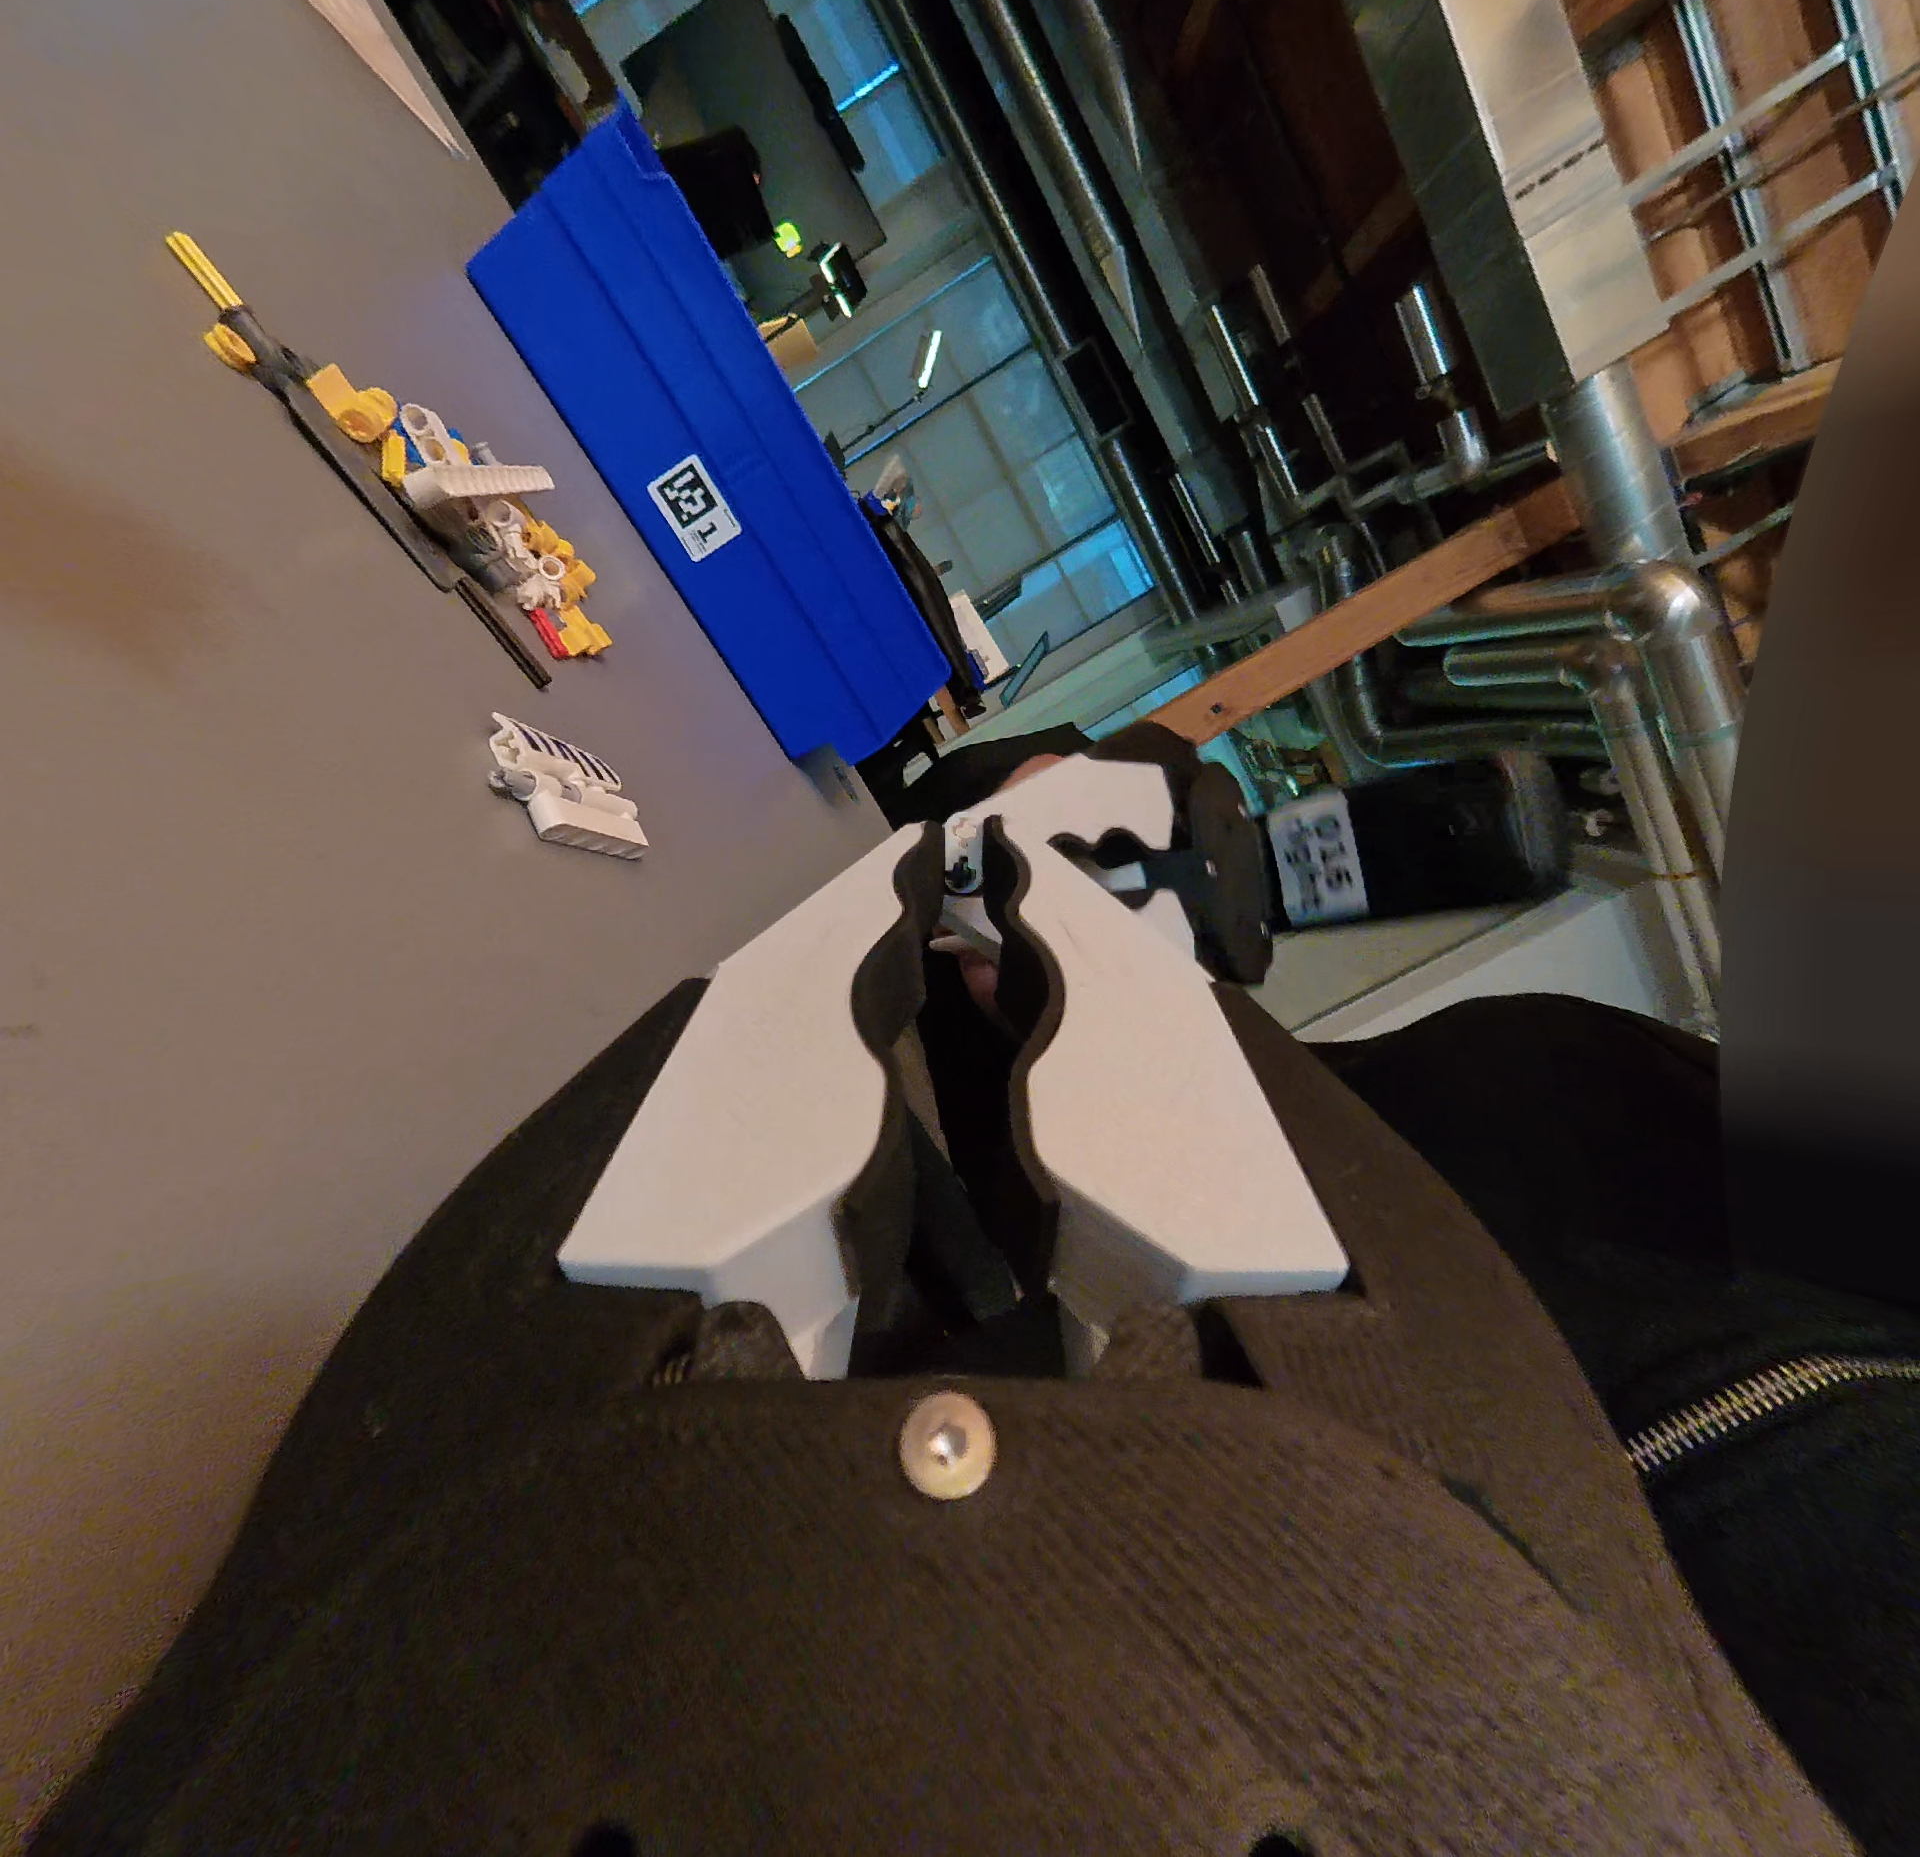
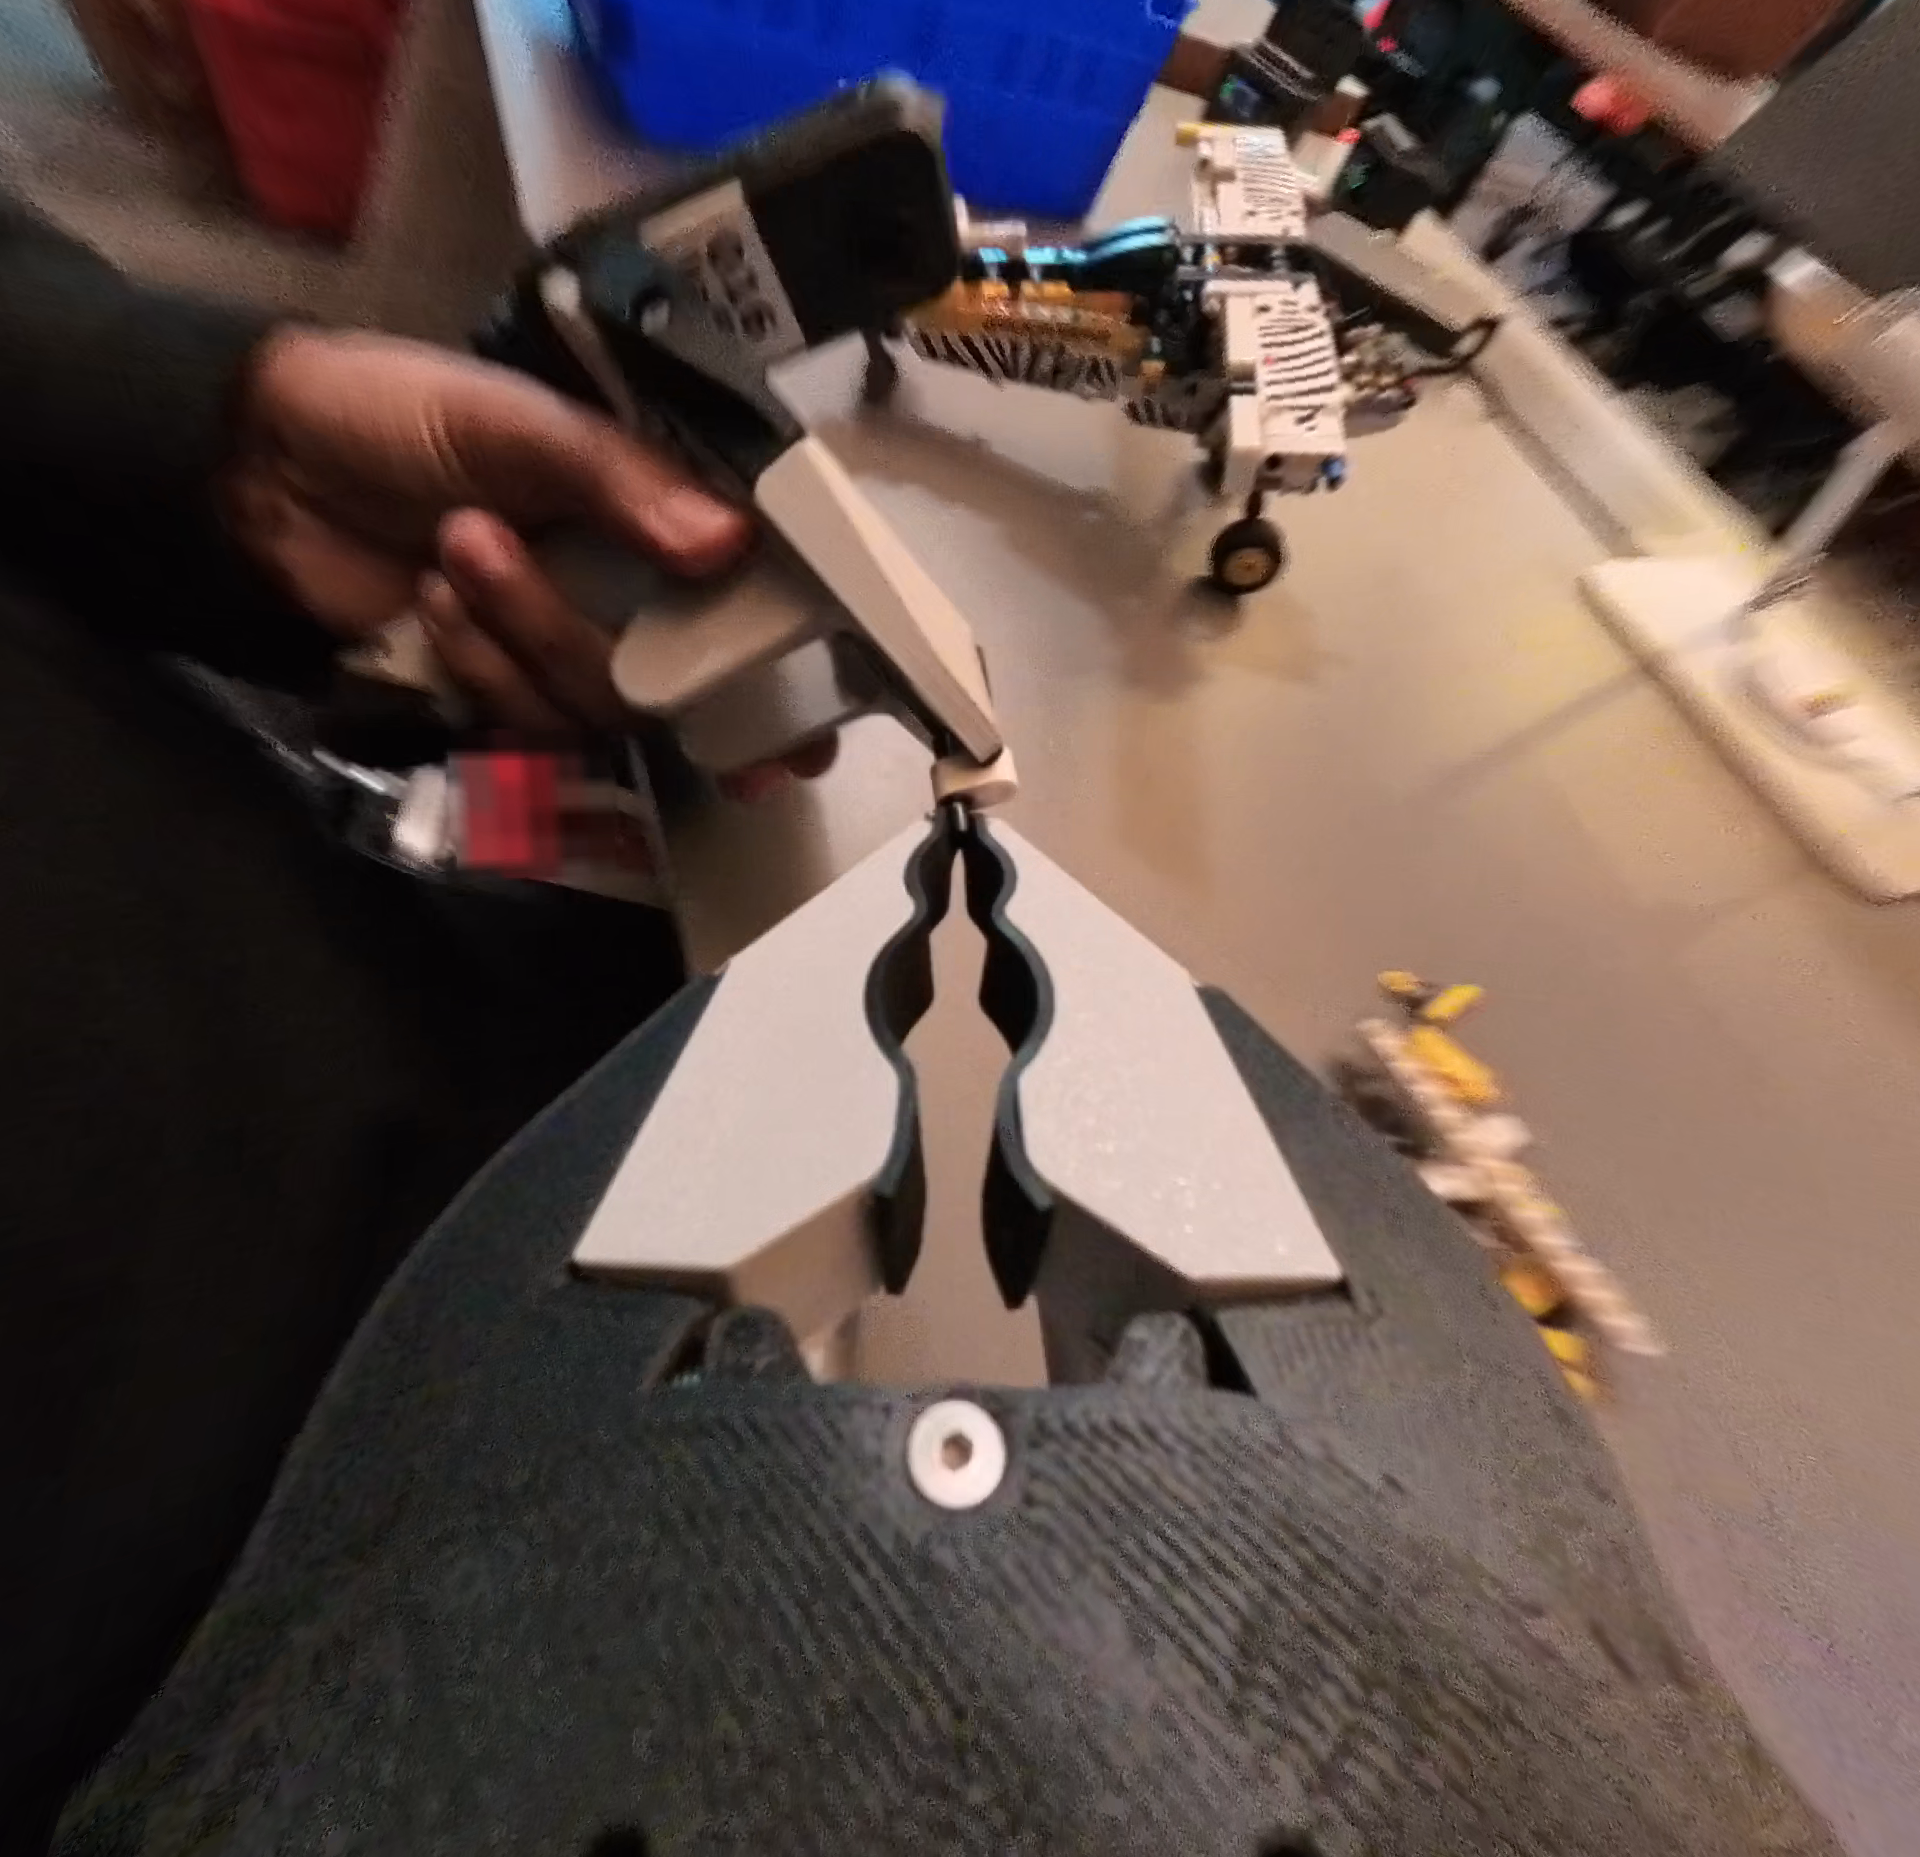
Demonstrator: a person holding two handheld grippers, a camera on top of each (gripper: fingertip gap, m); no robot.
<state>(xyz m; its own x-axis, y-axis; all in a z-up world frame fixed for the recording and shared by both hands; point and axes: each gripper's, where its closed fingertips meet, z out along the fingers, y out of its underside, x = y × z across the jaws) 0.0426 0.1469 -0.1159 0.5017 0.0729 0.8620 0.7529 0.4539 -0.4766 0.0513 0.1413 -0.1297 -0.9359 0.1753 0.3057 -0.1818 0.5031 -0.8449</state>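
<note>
A small white connector piece [image 1: 961,851] with a black pin [image 2: 958,818] is pinched by the left gripper [image 1: 961,857] and the right gripper [image 2: 958,833], tip to tip, held off the grey table [image 1: 260,924], apart from the loose bricks [image 1: 488,498] beside the blue bin [image 1: 686,457].

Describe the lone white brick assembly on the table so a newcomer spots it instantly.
Start at the blue bin on the grey table. Beside it lies a yellow-and-white parts cluster; the white assembly sits apart, nearer the camera, marked by dark stripes.
</note>
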